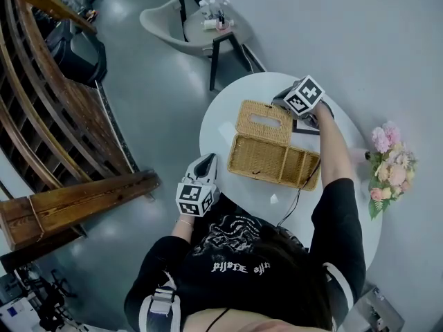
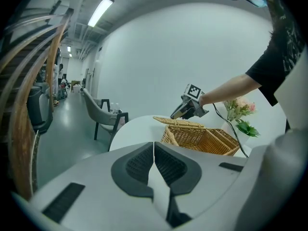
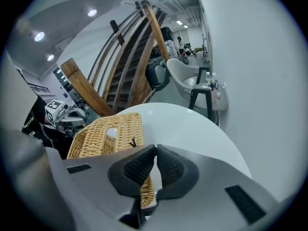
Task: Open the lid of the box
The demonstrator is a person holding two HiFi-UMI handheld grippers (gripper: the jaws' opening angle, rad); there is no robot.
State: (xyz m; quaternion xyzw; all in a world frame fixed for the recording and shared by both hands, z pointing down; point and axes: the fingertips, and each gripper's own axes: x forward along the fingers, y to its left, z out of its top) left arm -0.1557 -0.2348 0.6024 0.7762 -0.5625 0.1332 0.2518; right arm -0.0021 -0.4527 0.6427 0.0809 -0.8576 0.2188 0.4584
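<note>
A woven wicker box (image 1: pixel 273 161) stands open on the round white table (image 1: pixel 228 102). Its lid (image 1: pixel 263 121), with a slot in the middle, is raised and tilted back on the far side. My right gripper (image 1: pixel 280 102) is at the lid's far right corner, shut on its rim. In the right gripper view the wicker lid (image 3: pixel 108 134) runs in under the closed right gripper (image 3: pixel 156 150). My left gripper (image 1: pixel 206 159) hangs off the table's near left edge, shut and empty. The left gripper view shows the box (image 2: pixel 207 138), the lifted lid (image 2: pixel 178 122) and the right gripper (image 2: pixel 175 116) touching it.
A pink flower bouquet (image 1: pixel 391 164) stands at the table's right edge. A thin black cable (image 1: pixel 294 199) trails from the box's near right corner. A grey chair (image 1: pixel 173 23) and a small side table with bottles (image 1: pixel 218 25) stand beyond, and a wooden stair railing (image 1: pixel 62 116) is on the left.
</note>
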